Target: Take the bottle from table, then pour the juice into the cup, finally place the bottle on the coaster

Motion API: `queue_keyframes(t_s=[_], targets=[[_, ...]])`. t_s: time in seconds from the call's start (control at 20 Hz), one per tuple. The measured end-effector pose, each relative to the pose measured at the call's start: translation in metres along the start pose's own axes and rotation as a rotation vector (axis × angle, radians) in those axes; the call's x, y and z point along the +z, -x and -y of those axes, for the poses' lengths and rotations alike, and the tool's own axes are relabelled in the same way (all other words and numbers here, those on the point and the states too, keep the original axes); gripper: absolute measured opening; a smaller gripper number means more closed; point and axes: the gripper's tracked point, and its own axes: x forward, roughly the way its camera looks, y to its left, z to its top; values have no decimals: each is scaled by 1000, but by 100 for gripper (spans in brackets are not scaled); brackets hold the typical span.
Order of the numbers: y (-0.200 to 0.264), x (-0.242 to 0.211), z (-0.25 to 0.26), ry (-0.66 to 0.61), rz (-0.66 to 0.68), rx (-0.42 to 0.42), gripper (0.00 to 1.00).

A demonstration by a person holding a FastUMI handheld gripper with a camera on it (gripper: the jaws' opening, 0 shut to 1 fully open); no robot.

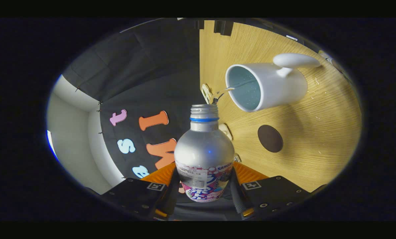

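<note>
While both fingers of the gripper (204, 194) pinch its labelled body, the bottle (204, 156) lies tipped, long axis along the fingers, open neck toward the cup (267, 87). A thin stream crosses into the cup's mouth. Coaster (270, 138): bare, beside the cup, on the table (317, 139).

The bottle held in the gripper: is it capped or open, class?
Open. The bottle, gripped between both fingers of the gripper, has a bare threaded neck with no cap, and a thin stream leaves its mouth toward the cup.
</note>
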Motion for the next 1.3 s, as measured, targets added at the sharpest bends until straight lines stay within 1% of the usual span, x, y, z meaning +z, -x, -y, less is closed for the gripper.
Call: queue_keyframes(t_s=[0.1, 0.8, 1.3], targets=[[0, 1, -3, -17, 3, 13, 69], [-5, 3, 9, -58, 7, -12, 69], [-8, 9, 4, -97, 13, -14, 69]])
